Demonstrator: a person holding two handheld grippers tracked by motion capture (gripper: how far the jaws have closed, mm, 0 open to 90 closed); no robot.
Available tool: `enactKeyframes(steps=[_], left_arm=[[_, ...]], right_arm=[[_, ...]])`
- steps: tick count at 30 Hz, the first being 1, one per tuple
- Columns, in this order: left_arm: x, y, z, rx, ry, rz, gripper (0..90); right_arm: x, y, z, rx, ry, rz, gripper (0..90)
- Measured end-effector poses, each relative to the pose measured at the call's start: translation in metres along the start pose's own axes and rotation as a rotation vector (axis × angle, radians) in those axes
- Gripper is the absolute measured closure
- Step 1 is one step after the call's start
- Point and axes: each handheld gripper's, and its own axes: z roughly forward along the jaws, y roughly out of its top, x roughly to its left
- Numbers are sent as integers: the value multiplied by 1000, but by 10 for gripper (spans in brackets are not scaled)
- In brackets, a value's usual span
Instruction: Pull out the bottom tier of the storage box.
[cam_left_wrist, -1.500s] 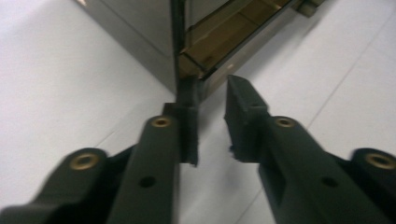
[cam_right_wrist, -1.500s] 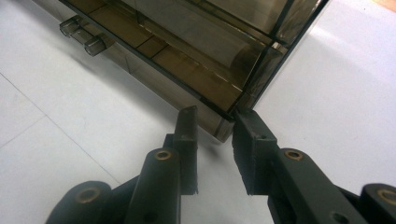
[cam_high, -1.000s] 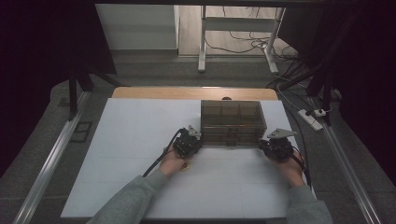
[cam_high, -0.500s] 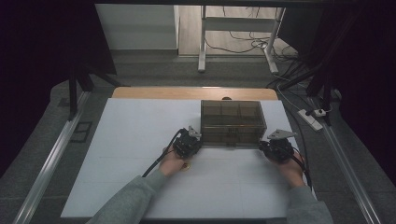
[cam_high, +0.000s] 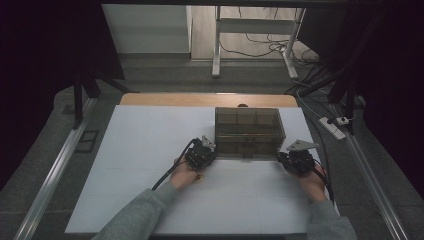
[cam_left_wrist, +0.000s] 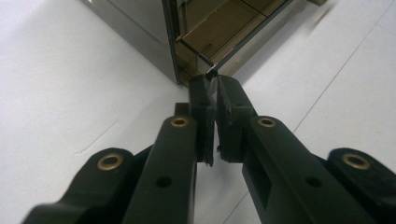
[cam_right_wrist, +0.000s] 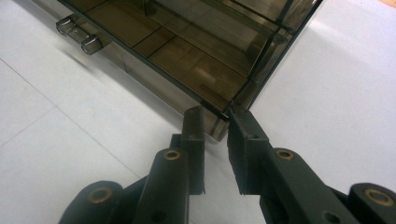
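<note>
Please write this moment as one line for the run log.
scene: smoky clear box on white table | left gripper: shut on box lid corner | right gripper: pinching other lid corner | hands: at rest

Two hand-held grippers, both matt black plastic. Left gripper (cam_high: 206, 154): blocky dark body, a thick black cable (cam_high: 169, 169) trailing from it toward the person. Right gripper (cam_high: 289, 159): same build, topped by a grey three-cornered plate (cam_high: 301, 145); dark cable runs back along the wrist. In the gripper views each jaw is a flat black slab on a rounded black link arm. Brass-coloured round bushings (cam_left_wrist: 180, 122) sit at the pivots, with small plain holes lower down the arms. Inner pad faces look dull and rubbery. Person wears long grey sleeves (cam_high: 145, 212), soft knit, on both forearms.
</note>
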Motion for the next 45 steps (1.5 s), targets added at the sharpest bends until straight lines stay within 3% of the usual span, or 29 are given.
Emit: enactKeyframes(steps=[45], left_arm=[[-9, -9, -4, 36, -8, 15, 870]], right_arm=[[10, -5, -10, 18, -10, -30, 774]])
